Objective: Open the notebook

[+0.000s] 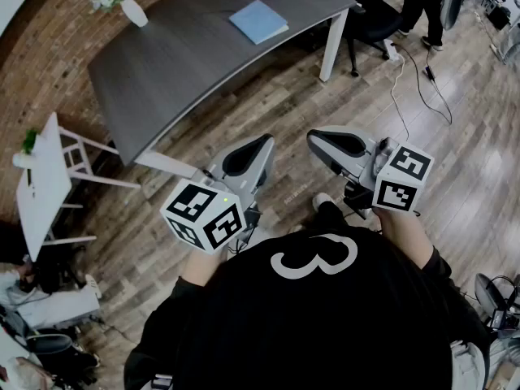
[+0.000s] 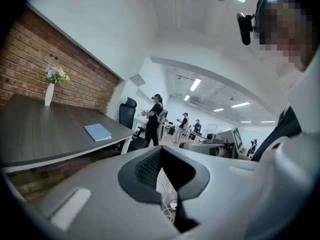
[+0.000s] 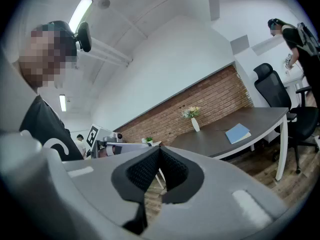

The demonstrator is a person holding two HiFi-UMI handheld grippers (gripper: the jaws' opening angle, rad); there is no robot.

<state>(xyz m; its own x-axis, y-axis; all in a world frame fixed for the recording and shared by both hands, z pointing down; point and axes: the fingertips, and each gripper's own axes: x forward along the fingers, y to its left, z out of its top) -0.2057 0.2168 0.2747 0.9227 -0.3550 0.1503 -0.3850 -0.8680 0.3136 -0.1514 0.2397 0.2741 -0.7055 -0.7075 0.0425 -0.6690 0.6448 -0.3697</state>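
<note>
my left tool [image 1: 248,156] and my right tool [image 1: 336,145] are both pressed together, pinching nothing. the notebook [image 1: 258,21] lies closed on the counter [image 1: 179,63], well ahead of both.

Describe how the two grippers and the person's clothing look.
The left gripper and right gripper are light grey, with black textured fingers. Each carries a white cube with black square markers. The person's top is black with a white 3.
</note>
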